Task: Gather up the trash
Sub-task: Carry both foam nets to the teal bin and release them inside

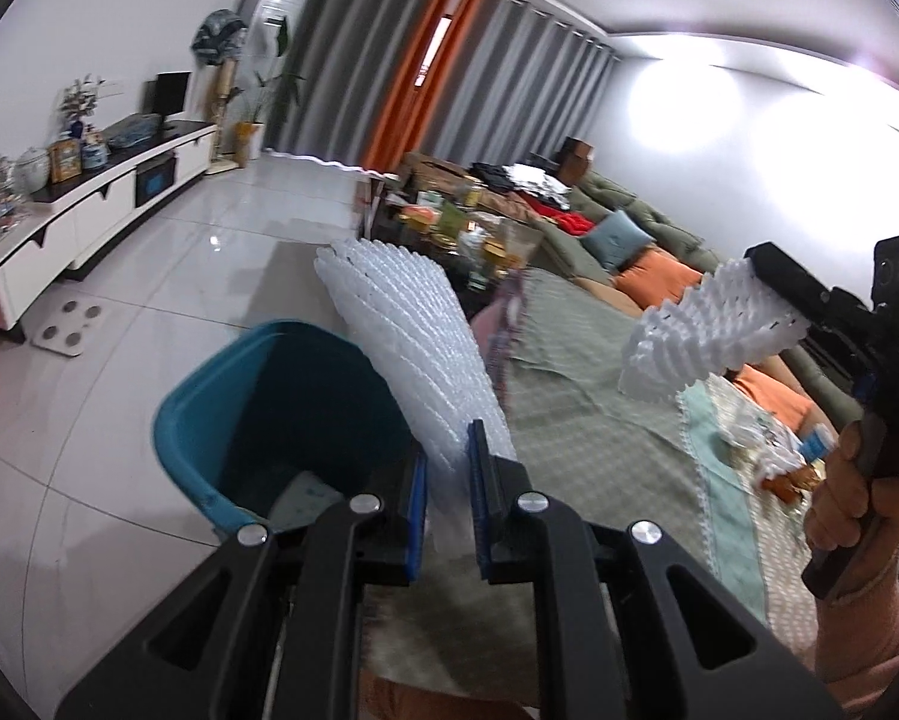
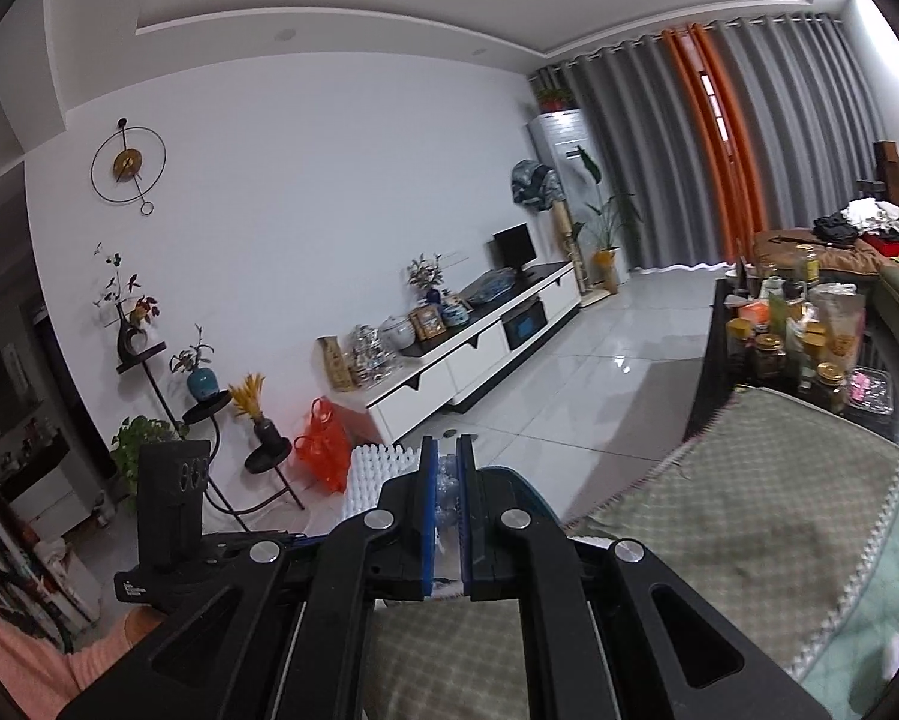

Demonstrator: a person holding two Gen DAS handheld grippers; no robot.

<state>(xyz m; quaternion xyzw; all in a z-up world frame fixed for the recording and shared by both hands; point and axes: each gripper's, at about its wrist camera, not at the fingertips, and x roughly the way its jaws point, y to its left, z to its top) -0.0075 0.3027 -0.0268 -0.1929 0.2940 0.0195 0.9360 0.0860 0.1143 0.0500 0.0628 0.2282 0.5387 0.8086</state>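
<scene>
Here, the teal trash bin (image 1: 281,420) sits at nine o'clock of the left gripper (image 1: 449,480), which clamps a stack of white plastic egg trays (image 1: 413,348). At three o'clock, the right gripper (image 1: 767,294) grips another white egg tray (image 1: 707,336) above the cloth-covered desk (image 1: 593,396).

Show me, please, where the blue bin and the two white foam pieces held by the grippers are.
Blue bin (image 1: 179,420): left wrist view, its near rim.
Left gripper's foam stack (image 1: 407,324): left wrist view, mid-stack.
Right gripper's foam piece (image 1: 707,330): left wrist view, ridged middle.
</scene>
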